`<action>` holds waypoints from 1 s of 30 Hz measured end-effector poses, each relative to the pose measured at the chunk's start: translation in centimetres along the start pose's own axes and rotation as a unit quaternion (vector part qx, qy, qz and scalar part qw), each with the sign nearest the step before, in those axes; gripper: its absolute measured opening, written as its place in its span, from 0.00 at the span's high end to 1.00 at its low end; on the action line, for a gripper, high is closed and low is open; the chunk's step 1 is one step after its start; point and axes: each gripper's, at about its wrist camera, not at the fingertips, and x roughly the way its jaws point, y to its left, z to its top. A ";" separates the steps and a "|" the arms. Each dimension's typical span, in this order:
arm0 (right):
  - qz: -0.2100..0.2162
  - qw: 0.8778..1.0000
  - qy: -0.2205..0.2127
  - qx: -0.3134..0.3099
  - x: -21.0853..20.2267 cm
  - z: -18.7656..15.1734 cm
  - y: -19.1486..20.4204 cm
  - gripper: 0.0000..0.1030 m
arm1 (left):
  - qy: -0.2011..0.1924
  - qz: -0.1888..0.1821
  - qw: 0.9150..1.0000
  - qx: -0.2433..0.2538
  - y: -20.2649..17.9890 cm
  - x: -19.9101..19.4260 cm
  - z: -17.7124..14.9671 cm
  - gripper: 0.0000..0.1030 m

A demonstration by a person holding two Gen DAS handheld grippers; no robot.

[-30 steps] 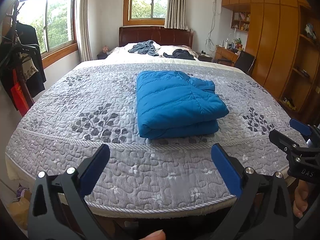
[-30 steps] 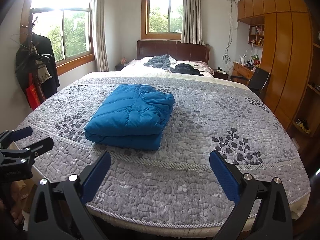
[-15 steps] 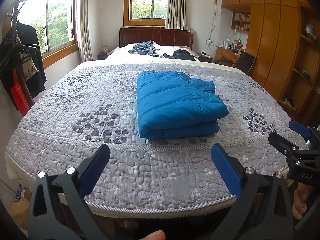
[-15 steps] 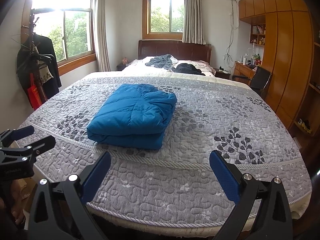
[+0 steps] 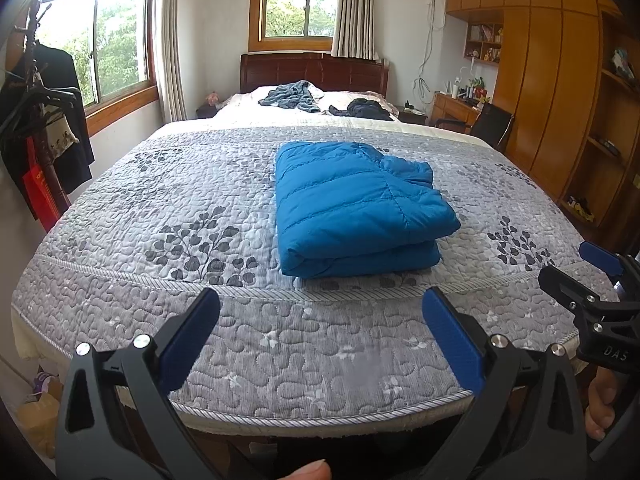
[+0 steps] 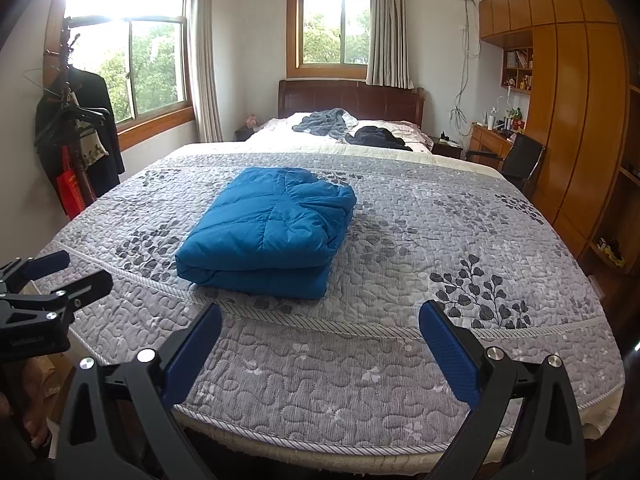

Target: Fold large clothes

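The bed (image 5: 168, 208), covered by a grey quilted spread printed with dark leaf sprigs, fills most of both views and is the landmark here. At its far end stands a dark wooden headboard (image 6: 348, 98), and on the pillows just in front of it lie a crumpled grey-blue garment (image 6: 324, 120) and a dark garment (image 6: 376, 136), side by side. Beyond the bed's right side runs a wall of orange-brown wooden cabinets (image 6: 572, 120), with a black chair (image 6: 522, 158) near the far right corner of the bed. Off the bed's left side a coat rack (image 6: 76, 128) carries dark clothes and a red bag.

On the middle of the bed lies the blue padded jacket (image 5: 352, 208), folded into a thick, roughly rectangular bundle with its doubled edge towards the foot of the bed and its looser, rumpled layers on the right. Nothing touches it.

At the foot of the bed, well short of the jacket, the left tongs (image 5: 320, 336) are spread wide, blue pads far apart and gripping nothing. The right tongs (image 6: 320, 340) are likewise wide open and empty, above the near edge of the bed. Each pair shows at the edge of the other's view.
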 end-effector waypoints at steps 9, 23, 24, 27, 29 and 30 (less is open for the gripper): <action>0.001 1.000 -0.001 -0.001 0.1 0.1 0.0 0.04 | -0.001 0.000 1.000 0.001 0.1 0.0 0.0 0.03; 0.002 1.000 -0.001 -0.002 0.0 0.2 0.1 0.04 | -0.001 0.001 1.000 0.002 0.1 0.0 0.0 0.03; 0.002 1.000 -0.001 -0.001 0.0 0.2 0.1 0.04 | -0.001 0.001 1.000 0.002 0.2 0.0 0.0 0.03; 0.003 1.000 0.000 -0.002 0.0 0.2 0.2 0.04 | 0.000 0.001 1.000 0.002 0.1 0.0 0.0 0.03; 0.003 1.000 0.000 -0.002 0.0 0.2 0.1 0.04 | 0.000 0.001 1.000 0.002 0.1 0.0 0.0 0.03; 0.004 1.000 0.000 -0.002 0.0 0.2 0.1 0.04 | -0.001 0.001 1.000 0.002 0.2 0.0 0.0 0.03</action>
